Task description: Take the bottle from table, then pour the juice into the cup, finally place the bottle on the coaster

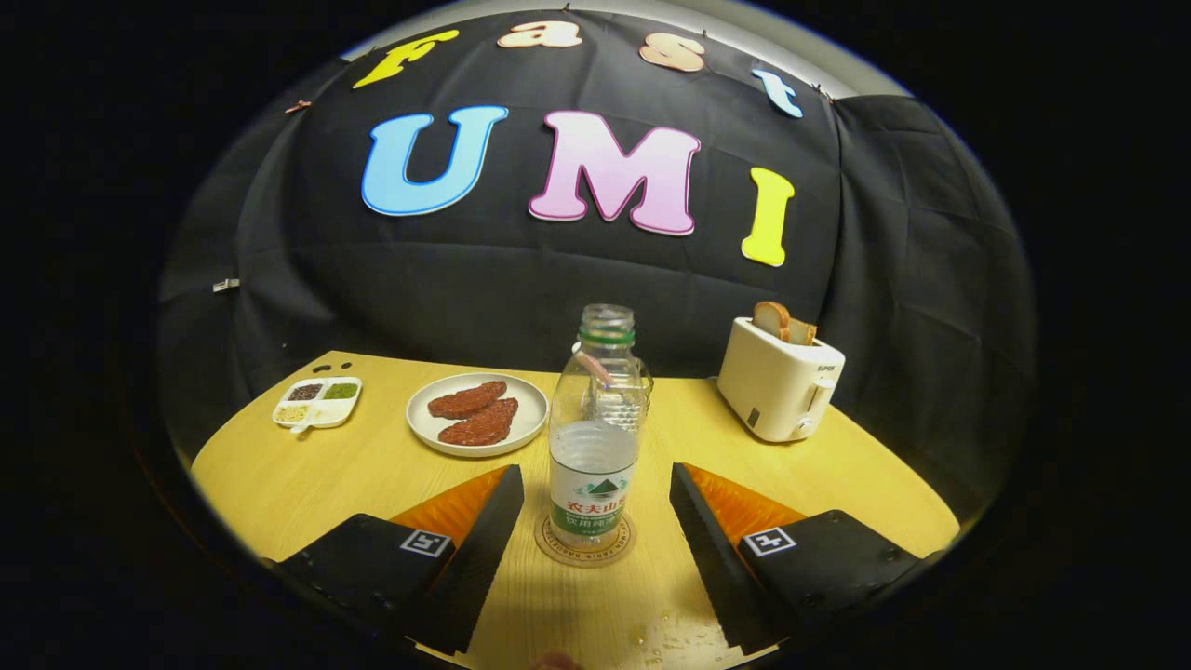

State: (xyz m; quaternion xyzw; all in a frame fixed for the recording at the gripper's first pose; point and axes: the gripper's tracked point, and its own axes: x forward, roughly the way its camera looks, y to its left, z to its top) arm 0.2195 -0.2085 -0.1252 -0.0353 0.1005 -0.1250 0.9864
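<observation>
**Bottle on the coaster**

We see the bottle (595, 437) standing upright on the round coaster (584, 551), near the front edge of the table (279, 484). It has no cap and is partly full. Our gripper (595, 484) has its fingers wide apart, one on each side of the bottle, not touching it. Behind sit a plate (477, 414) with two patties, a small sauce tray (317, 402) by the left edge, and a toaster (780, 386) with bread by the right edge.

We list the bottle (597, 437) as clear, glossy plastic with a paper-like label. Under it, table (307, 475): smooth, matt wood grain. Behind the bottle, toaster (780, 391): smooth satin plastic; plate (477, 414): glossy.
</observation>
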